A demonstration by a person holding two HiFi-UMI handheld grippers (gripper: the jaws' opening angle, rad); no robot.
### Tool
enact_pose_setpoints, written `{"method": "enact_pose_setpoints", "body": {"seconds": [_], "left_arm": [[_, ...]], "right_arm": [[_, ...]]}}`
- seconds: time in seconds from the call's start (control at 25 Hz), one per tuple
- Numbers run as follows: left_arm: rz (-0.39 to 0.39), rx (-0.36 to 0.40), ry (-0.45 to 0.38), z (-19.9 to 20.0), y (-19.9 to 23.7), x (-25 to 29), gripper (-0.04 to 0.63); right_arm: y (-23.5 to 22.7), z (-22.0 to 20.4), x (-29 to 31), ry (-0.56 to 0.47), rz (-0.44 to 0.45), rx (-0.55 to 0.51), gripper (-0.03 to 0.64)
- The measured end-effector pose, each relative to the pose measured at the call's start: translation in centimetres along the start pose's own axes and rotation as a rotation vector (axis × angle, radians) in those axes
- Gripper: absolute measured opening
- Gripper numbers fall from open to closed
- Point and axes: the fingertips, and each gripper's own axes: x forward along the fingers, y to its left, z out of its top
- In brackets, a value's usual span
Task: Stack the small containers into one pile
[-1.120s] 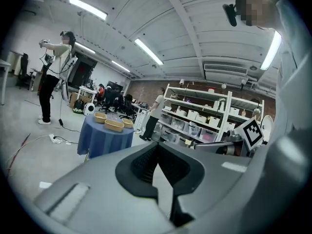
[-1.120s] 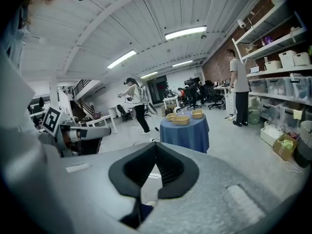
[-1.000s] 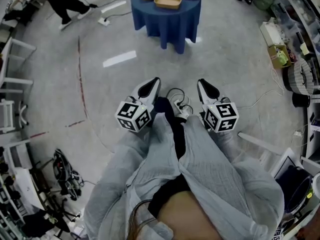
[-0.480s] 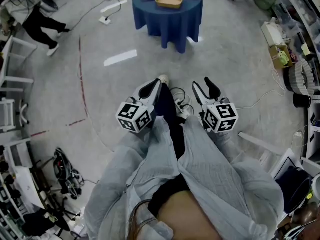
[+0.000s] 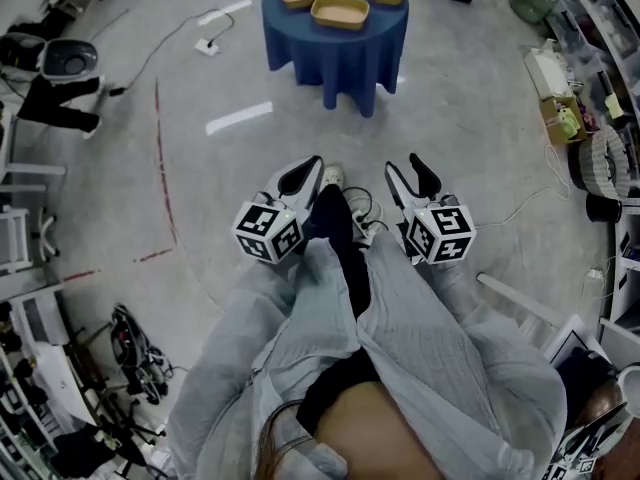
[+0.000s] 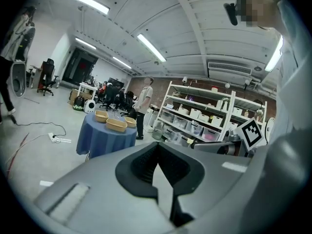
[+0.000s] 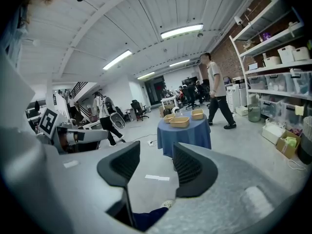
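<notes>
The left gripper (image 6: 158,148), jaws closed together, is facing a blue-draped round table (image 6: 104,141) carrying three tan containers (image 6: 116,125), while a person (image 6: 143,104) is standing just beside it.

Floor (image 5: 480,108) was grey concrete, glossy in spots. A white tape strip (image 5: 238,118) and a thin red line (image 5: 160,158) marked it on the left. Round table (image 5: 335,58) under a blue cloth stood at the far end. A cable (image 5: 150,43) ran to a power strip (image 5: 208,45) beside it. White shelves (image 6: 204,121) with bins lined one side, against a brick wall (image 7: 228,57) (only the upper part showed). Ceiling (image 7: 97,23) was white and panelled, lit by long strip lights (image 7: 181,31). A black office chair (image 6: 47,74) stood by the far wall. Boxes (image 5: 555,108) lay along the right edge.
</notes>
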Motion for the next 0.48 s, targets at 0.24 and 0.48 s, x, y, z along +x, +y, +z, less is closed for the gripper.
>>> {"method": "enact_pose_setpoints", "body": {"seconds": [0.24, 0.48], "left_arm": [[0.015, -0.01, -0.009, 2.5, 3.4, 2.4, 0.014], [0.012, -0.034, -0.017, 4.7, 6.7, 4.5, 0.014]], "right_arm": [[-1.2, 2.2, 4.1, 0.009, -0.003, -0.007, 0.209], [-2.0, 4.8, 7.9, 0.013, -0.015, -0.013, 0.209]]}}
